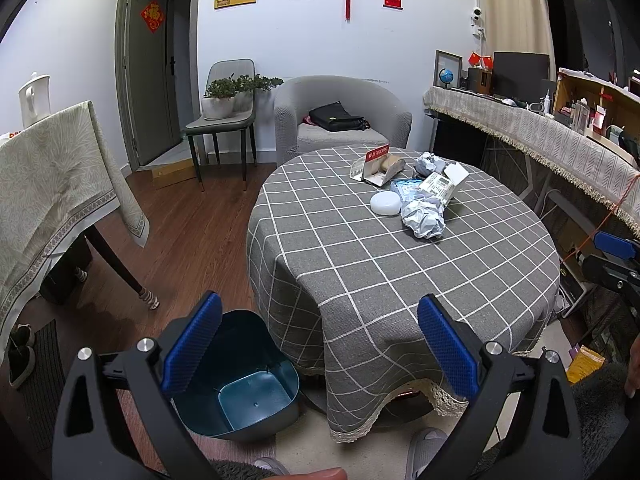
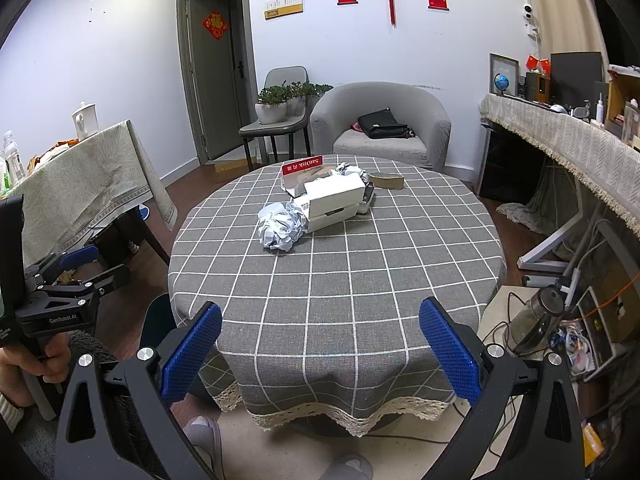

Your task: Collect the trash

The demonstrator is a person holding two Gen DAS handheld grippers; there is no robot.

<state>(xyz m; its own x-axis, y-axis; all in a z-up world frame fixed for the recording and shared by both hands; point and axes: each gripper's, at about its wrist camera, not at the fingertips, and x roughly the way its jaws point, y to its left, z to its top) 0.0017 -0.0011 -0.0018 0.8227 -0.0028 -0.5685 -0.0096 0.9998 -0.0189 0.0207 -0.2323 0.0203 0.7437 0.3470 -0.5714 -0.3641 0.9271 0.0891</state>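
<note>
A pile of trash lies on the far half of the round table (image 1: 400, 280) (image 2: 340, 280) with the grey checked cloth: a crumpled paper ball (image 1: 424, 218) (image 2: 281, 226), a white box (image 2: 336, 198), a red-labelled carton (image 1: 378, 166) (image 2: 304, 168), a round white lid (image 1: 385, 202) and a printed box (image 1: 438, 188). A dark blue bin (image 1: 248, 384) stands empty on the floor at the table's left. My left gripper (image 1: 320, 352) is open and empty above the bin and table edge. My right gripper (image 2: 320, 352) is open and empty over the near edge.
A second table with a pale cloth (image 1: 52, 184) stands left. A grey armchair (image 2: 380, 124) with a black bag and a chair with a plant (image 2: 276, 108) stand behind. A long counter (image 2: 560, 136) runs along the right, cables and a kettle (image 2: 532, 320) beneath.
</note>
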